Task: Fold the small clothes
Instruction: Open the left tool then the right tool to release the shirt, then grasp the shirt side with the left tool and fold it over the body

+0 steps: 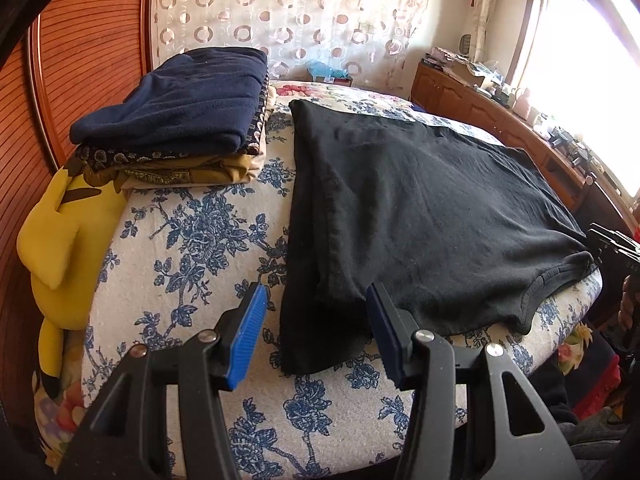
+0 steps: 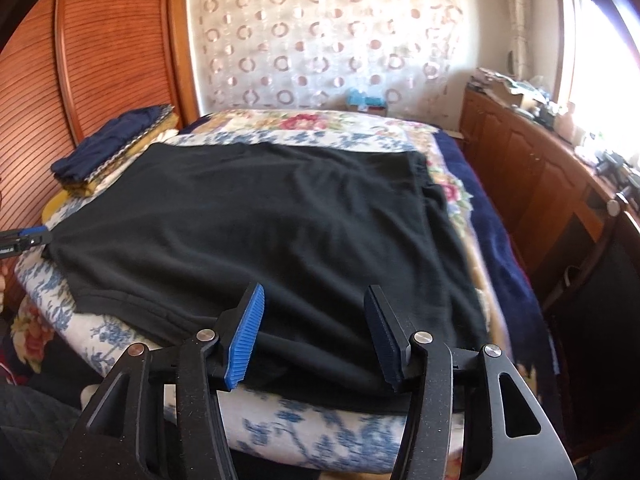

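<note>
While no writing legible, both tongs, left (image 1: 316, 334) & right (image 2: 314, 336), spread over black shirt (image 1: 420, 216).

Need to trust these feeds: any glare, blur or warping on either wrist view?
Left wrist: window blown out at right, shirt sharp, strong fisheye bending of the bed. Right wrist: same window glare, near bed edge blurred, shirt detail lost in black.
</note>
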{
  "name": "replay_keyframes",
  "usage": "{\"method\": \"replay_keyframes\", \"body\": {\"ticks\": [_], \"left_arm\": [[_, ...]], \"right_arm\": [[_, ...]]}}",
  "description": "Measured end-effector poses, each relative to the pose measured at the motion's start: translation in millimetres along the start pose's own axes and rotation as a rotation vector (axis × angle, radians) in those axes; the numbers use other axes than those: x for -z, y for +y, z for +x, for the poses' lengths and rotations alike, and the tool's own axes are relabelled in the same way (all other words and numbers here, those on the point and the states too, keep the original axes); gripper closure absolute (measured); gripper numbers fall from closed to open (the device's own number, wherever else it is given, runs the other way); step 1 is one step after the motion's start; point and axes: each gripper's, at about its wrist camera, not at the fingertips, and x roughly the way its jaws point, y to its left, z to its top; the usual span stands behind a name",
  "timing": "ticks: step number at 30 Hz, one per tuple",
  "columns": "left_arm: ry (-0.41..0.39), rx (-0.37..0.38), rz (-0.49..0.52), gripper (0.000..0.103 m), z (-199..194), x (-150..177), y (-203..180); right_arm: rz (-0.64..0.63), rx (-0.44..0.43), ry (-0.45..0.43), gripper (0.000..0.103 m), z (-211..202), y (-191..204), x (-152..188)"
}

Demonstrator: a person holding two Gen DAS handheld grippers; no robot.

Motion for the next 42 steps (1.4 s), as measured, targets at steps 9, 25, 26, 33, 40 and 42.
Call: {"method": "replay_keyframes", "body": {"ticks": [9, 25, 26, 33, 40, 42], "left_arm": [[0.009, 0.004, 0.0, 0.052, 3.5, 0.9, -1.4], [0.02, 0.063, -0.044, 0.052, 9.3, 9.1, 5.3], [0.016, 0.067, -0.048, 0.052, 9.3, 9.3, 6.1], [0.028, 0.119, -0.025, 0.088, 11.9, 6.5, 4.4], [-0.038, 0.194, 0.026, 0.097, 4.4, -7.2, -20.9], [-0.065, 0.21, 0.039, 0.097, 0.3, -15.5, -30.6]], "right_arm": [[-0.054, -0.091, 0.018, 0.05, 22.1, 41.6, -8.7], [-0.09, -0.127, 0.053, 0.047, 51.6, 75.8, 10.8], [-0.092, -0.125, 0.046, 0.047, 51.2, 76.2, 12.0], [-0.089, -0.127, 0.015, 0.046, 50.4, 74.5, 14.7], [-0.086, -0.137, 0.015, 0.046, 47.6, 70.6, 15.0], [-0.061, -0.132, 0.025, 0.046, 44.7, 64.8, 14.2]]}}
